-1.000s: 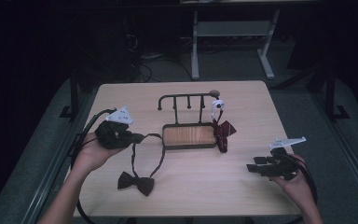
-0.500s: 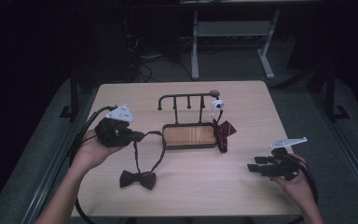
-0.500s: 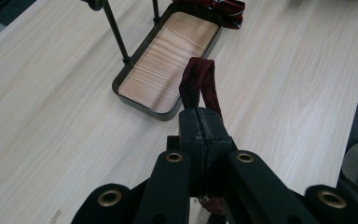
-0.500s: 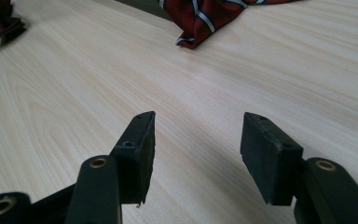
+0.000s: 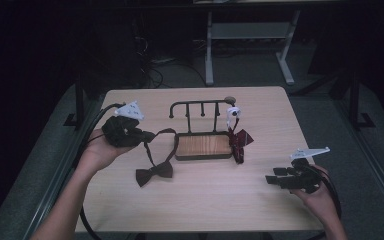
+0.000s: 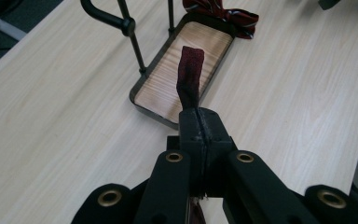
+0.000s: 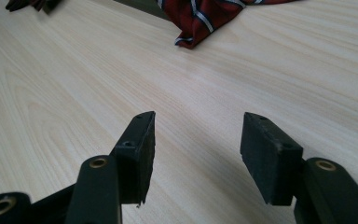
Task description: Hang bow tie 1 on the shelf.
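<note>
Bow tie (image 5: 153,173) strap (image 6: 189,74) is getting pinched tight by the left gripper (image 6: 199,122), so I'd be lifting it slowly toward the rack (image 5: 200,105) while the right gripper (image 7: 196,154) is idling agape.

One wooden counter (image 5: 205,200), one black rack with a wooden tray base (image 5: 203,146), two bow ties, a dark one (image 5: 153,173) and a striped red one (image 5: 240,138), two handheld grippers, left (image 5: 147,136) and right (image 5: 271,178), one white tag (image 5: 233,112)
</note>
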`<action>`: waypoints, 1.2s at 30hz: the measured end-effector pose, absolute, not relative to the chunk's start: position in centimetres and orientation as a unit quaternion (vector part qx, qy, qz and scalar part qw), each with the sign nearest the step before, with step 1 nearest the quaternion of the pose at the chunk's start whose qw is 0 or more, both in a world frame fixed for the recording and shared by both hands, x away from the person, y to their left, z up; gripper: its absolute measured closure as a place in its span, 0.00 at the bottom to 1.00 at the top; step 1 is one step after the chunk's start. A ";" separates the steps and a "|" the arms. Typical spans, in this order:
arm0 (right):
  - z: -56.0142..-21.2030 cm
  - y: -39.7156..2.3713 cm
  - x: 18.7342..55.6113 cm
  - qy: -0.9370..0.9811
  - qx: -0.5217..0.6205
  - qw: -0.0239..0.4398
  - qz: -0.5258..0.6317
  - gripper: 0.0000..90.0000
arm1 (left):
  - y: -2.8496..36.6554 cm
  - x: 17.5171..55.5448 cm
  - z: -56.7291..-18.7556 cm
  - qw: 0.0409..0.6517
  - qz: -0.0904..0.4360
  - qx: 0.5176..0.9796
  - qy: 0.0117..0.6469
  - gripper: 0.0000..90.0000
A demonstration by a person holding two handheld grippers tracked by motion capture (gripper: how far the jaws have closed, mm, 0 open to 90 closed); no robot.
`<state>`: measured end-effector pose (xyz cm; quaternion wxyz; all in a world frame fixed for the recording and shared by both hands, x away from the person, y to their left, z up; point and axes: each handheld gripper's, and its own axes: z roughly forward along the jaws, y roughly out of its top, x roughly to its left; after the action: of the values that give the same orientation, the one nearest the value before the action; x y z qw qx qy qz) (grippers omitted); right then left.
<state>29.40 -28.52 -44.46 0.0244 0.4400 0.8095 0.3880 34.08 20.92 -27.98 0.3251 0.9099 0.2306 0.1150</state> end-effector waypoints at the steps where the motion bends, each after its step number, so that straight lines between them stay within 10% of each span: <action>1: -44.5 -28.5 29.4 0.810 0.440 0.024 0.388 0.50 | 20.9 34.1 -28.0 0.325 0.115 0.910 0.231 1.00; 36: -44.5 -28.5 29.4 0.811 0.438 0.022 0.386 0.50 | 20.2 37.7 -25.6 0.306 0.124 0.910 0.251 1.00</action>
<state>29.39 -28.48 -44.54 0.0221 0.4384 0.8115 0.3858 37.69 20.18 -25.64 0.3056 0.9101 0.2508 0.1242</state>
